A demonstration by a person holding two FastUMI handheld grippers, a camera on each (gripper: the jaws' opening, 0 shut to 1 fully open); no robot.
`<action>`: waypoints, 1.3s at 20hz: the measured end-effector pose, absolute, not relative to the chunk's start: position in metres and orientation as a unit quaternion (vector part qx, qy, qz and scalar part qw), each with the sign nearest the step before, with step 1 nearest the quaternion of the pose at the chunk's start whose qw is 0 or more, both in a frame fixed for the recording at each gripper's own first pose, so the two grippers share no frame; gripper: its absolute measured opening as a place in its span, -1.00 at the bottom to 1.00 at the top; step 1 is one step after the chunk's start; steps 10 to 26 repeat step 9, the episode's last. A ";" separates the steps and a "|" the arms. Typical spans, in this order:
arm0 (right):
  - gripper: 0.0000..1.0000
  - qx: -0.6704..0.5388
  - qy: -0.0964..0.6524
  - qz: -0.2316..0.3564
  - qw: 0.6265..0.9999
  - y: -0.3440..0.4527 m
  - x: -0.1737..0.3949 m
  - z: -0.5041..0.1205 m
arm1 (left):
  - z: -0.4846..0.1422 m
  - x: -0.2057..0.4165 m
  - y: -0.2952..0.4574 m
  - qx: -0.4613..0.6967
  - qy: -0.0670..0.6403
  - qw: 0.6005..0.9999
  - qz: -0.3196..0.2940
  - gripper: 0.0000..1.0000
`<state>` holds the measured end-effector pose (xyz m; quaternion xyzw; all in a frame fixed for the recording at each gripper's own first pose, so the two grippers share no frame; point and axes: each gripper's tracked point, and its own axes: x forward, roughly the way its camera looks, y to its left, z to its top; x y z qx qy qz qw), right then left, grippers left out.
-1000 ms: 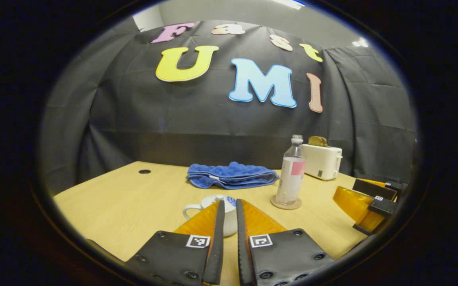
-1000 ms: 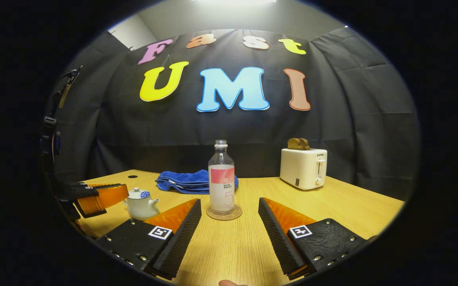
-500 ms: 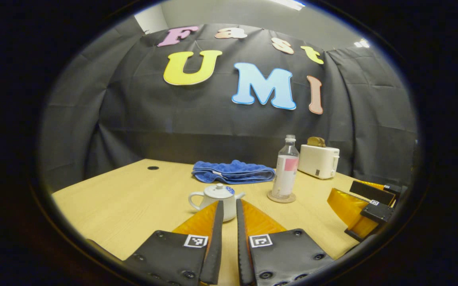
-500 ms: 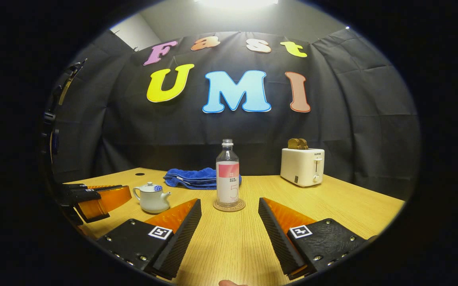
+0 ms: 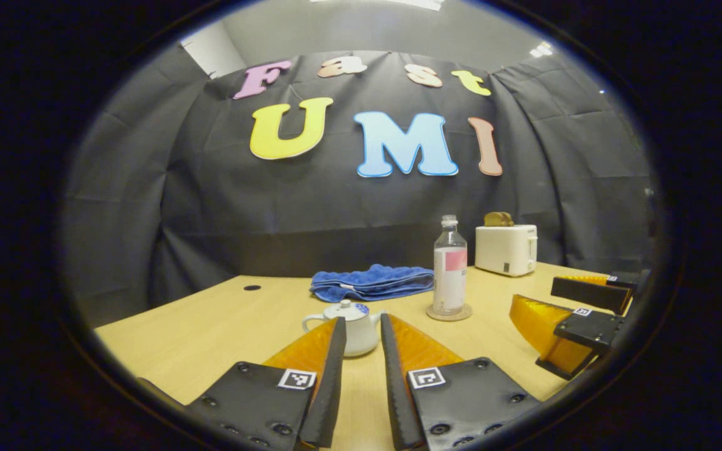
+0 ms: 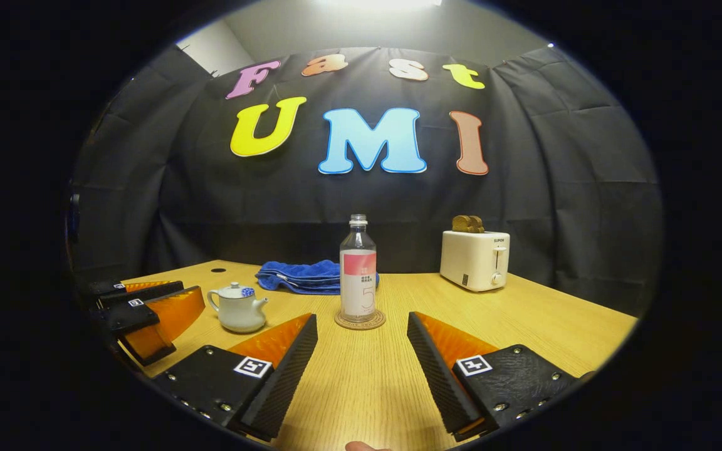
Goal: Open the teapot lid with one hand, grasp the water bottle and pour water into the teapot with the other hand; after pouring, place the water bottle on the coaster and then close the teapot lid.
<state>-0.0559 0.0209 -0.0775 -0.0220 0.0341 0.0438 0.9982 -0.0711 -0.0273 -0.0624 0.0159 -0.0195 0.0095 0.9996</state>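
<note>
teapot (image 5: 347, 327) sits on the tabletop (image 5: 210, 326) just ahead of the left tool (image 5: 359, 332), lid on; over the last second it has dropped back from the tips, so the left tool has pulled away and risen a little. its fingers stand close together with a narrow gap, holding nothing. bottle (image 6: 358, 270) stands upright on the coaster (image 6: 360, 320), straight ahead of the right tool (image 6: 361, 332), which has also eased back; its fingers are spread wide and empty. seen from the right tool, the teapot (image 6: 237, 307) lies ahead and to its left, beside the left tool (image 6: 148, 313). with lid closed, bottle parked and both tools retreating, the task looks finished, though whether water was poured i cannot tell.
</note>
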 end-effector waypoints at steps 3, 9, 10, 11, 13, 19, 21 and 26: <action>0.84 -0.014 0.042 0.052 0.998 0.024 -0.055 -0.079 | -0.061 -0.073 -0.025 0.017 -0.025 0.999 0.013 -0.16; 0.83 -0.016 0.029 0.037 0.999 0.020 -0.059 -0.075 | -0.061 -0.072 -0.034 0.018 -0.027 0.999 -0.007 0.87; 0.83 -0.016 0.029 0.037 0.999 0.020 -0.059 -0.075 | -0.061 -0.072 -0.034 0.018 -0.027 0.999 -0.007 0.87; 0.83 -0.016 0.029 0.037 0.999 0.020 -0.059 -0.075 | -0.061 -0.072 -0.034 0.018 -0.027 0.999 -0.007 0.87; 0.83 -0.016 0.029 0.037 0.999 0.020 -0.059 -0.075 | -0.061 -0.072 -0.034 0.018 -0.027 0.999 -0.007 0.87; 0.83 -0.016 0.029 0.037 0.999 0.020 -0.059 -0.075 | -0.061 -0.072 -0.034 0.018 -0.027 0.999 -0.007 0.87; 0.83 -0.016 0.029 0.037 0.999 0.020 -0.059 -0.075 | -0.061 -0.072 -0.034 0.018 -0.027 0.999 -0.007 0.87; 0.83 -0.016 0.029 0.037 0.999 0.020 -0.059 -0.075 | -0.061 -0.072 -0.034 0.018 -0.027 0.999 -0.007 0.87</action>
